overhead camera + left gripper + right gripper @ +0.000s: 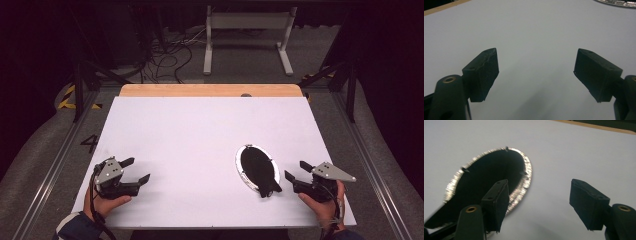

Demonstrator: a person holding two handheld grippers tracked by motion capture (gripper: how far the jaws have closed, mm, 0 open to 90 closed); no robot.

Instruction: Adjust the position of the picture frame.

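My left gripper (136, 170) rests low near the front left corner of the white table (200, 130), its jaws spread apart with nothing but bare tabletop between them; in the left gripper view both black pads (484, 72) stand wide with white surface in the gap. My right gripper (296, 171) sits near the front right corner, jaws likewise apart and closed on nothing.

The thing I am facing is a flat oval object (257, 167), black in the middle with a bright silvery rim, lying on the table toward the front right, just to the left of my right gripper and apart from it. Its long axis runs diagonally, from the far left down to the near right, and a small dark stub (269, 190) sticks out at the near end, pointing toward the front edge. In the right gripper view the oval (486, 172) lies behind my left-hand jaw, not between the two.
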